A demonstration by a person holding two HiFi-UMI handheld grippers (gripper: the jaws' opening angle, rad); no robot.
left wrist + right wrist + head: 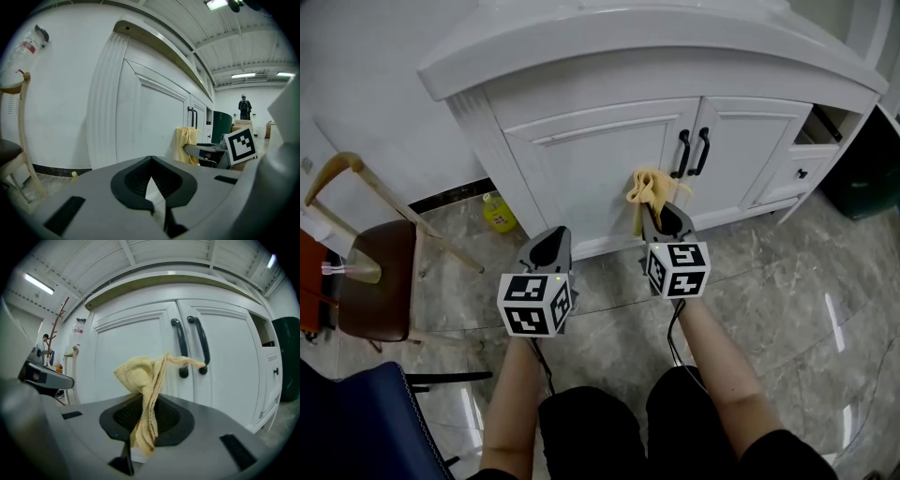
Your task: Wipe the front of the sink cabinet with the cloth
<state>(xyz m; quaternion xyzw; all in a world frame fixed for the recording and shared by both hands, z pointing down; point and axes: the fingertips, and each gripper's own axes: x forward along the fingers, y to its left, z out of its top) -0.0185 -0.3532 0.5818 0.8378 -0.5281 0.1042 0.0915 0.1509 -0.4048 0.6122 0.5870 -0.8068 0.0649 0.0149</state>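
The white sink cabinet (609, 159) fills the top of the head view, its two doors meeting at a pair of black handles (694, 152). My right gripper (667, 221) is shut on a yellow cloth (649, 192), which bunches up just in front of the left door (131, 357), below and left of the handles (191, 345). In the right gripper view the cloth (146, 394) hangs pinched between the jaws. My left gripper (547, 249) is shut with nothing in it, a little back from the cabinet's left door (150, 126); the cloth (186, 143) shows to its right.
A wooden chair (380, 272) with a brown seat stands at left. A yellow bottle (498, 212) sits on the floor by the cabinet's left corner. A dark green bin (870, 173) is at right, beside an open compartment and small drawer (802, 169). A blue seat (366, 422) is at bottom left.
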